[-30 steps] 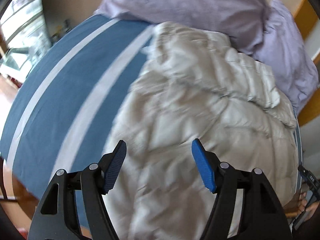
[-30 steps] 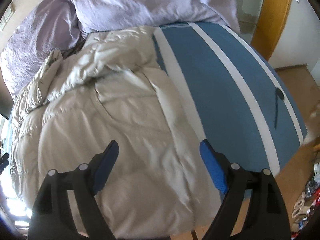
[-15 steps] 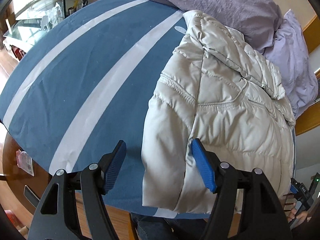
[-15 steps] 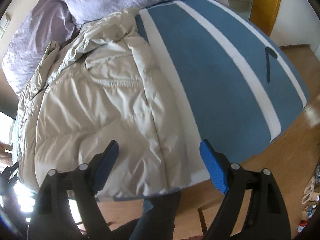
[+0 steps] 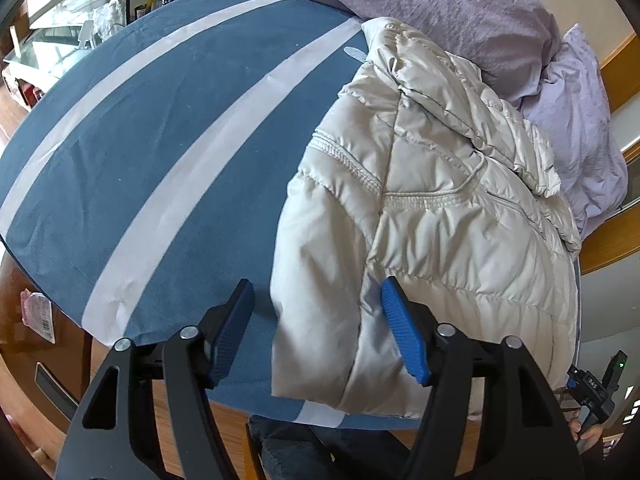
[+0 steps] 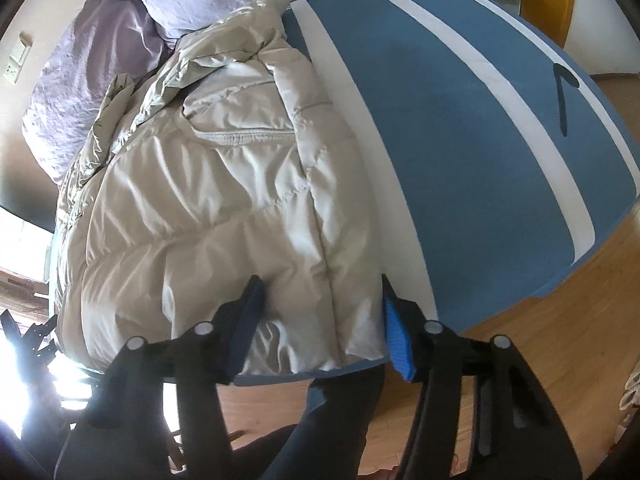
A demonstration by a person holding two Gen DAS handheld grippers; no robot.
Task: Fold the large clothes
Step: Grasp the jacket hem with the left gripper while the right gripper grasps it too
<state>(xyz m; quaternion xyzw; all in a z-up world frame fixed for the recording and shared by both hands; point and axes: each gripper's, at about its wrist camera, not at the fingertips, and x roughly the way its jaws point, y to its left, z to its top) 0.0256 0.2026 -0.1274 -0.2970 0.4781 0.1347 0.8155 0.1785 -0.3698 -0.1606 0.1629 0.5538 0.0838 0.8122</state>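
Cream puffer jacket [image 5: 432,216] lying flat on the bed [image 5: 168,152], on the blue sheet with white stripes, hem at the near edge, hood up against the lilac pillows [image 5: 472,20]. One sleeve [image 5: 320,280] folded in along the side facing the bare sheet, cuff close to the near edge. Quilted shell creased, elastic seam visible across the upper part.

Left gripper [image 5: 316,336] released, blue pads spread wide, poised over the sleeve end without touching the cloth as far as can be told; one pad over blue sheet, the other over the jacket body.

Right gripper [image 6: 320,324] also released, pads wide apart, straddling the hem corner of the jacket [image 6: 224,184]; one pad above the quilted shell, the other at the jacket's edge beside a white stripe. Contact with the cloth not clear.

Wooden floor [image 6: 520,360] beyond the bed's edge. Dark thin mark [image 6: 564,96] on the far part of the sheet.
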